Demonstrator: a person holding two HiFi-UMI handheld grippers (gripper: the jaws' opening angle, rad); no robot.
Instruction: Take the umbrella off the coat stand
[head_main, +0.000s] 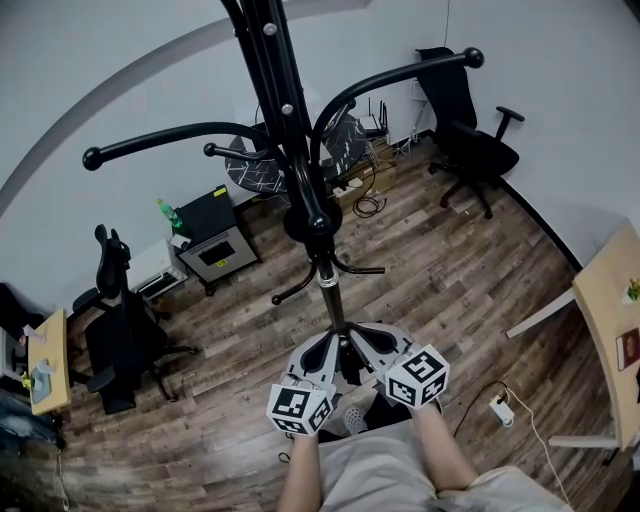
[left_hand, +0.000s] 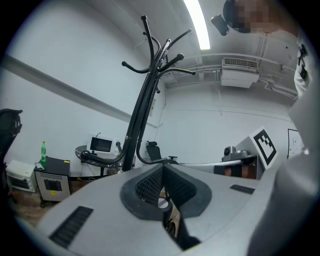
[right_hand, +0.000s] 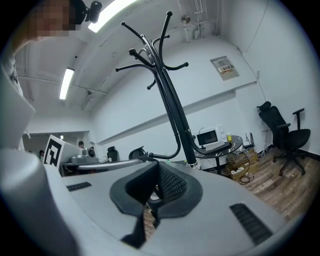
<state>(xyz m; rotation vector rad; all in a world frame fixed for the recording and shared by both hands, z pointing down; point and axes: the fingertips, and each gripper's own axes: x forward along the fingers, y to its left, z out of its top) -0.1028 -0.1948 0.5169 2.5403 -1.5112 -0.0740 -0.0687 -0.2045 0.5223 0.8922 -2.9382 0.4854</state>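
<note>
Two hand-held grippers, the left gripper (left_hand: 162, 169) and the right gripper (right_hand: 159, 169), sit side by side, each with its jaws pressed together on nothing. Their tips are just short of the pole of one black coat stand (head_main: 300, 170), which rises from the wooden floor (head_main: 450, 290) well in from its edges. One black office chair (head_main: 470, 140) stands at the floor's far right edge

The stand (head_main: 290, 130) is black and the floor (head_main: 450, 290) is brown planks. The left claw (head_main: 322, 350) and right claw (head_main: 372, 345) are grey, with black-and-white checked cubes (head_main: 298, 408). The bottle (head_main: 168, 214) is green.
</note>
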